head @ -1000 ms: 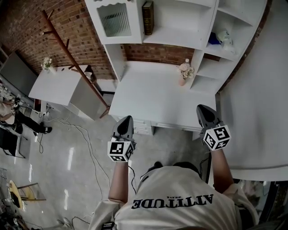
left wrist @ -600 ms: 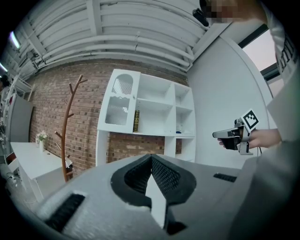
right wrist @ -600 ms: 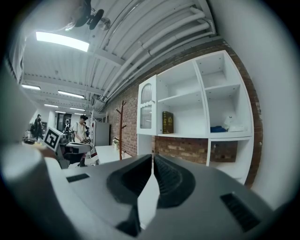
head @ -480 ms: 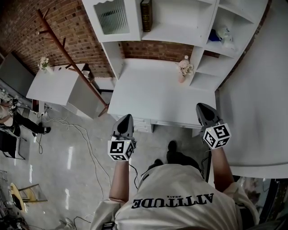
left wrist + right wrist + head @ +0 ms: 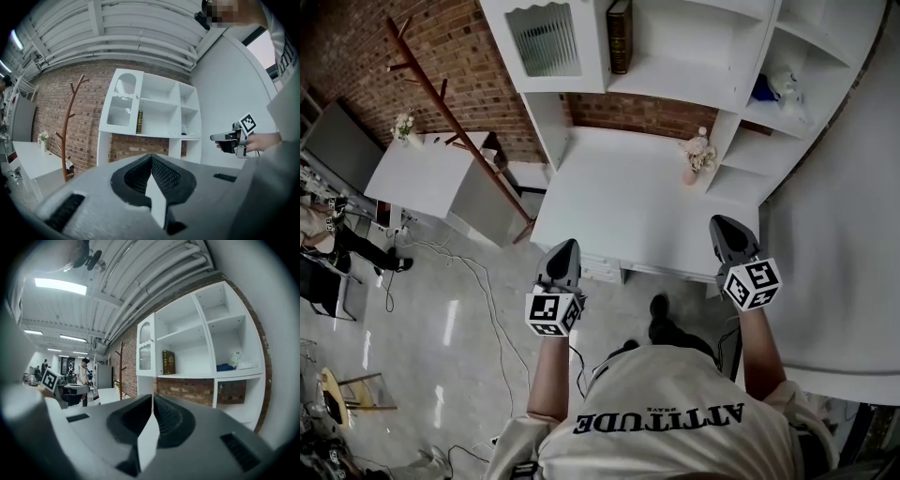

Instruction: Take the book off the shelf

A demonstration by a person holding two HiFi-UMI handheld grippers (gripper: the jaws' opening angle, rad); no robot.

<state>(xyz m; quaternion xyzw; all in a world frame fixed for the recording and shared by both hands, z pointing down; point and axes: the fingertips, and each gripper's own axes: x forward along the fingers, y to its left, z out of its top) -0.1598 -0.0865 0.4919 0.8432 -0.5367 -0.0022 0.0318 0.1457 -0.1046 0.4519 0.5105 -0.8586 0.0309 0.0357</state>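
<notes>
Book [image 5: 619, 36], dark, gilt-spined, stood upright on shelf [image 5: 675, 82]. Only head view showed vase [image 5: 694, 161]. Left gripper [image 5: 563, 247] and right gripper [image 5: 721, 225] were closed, empty.

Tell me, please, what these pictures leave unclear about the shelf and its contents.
The book: spine title too small to read in any view.
The blue and white things, right compartment: too small to identify.
The ribbed door hides whatever is behind it.

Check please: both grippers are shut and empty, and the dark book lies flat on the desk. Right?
No: the book stands upright on the shelf, as the head view shows. The left gripper and right gripper are indeed shut and empty.
</notes>
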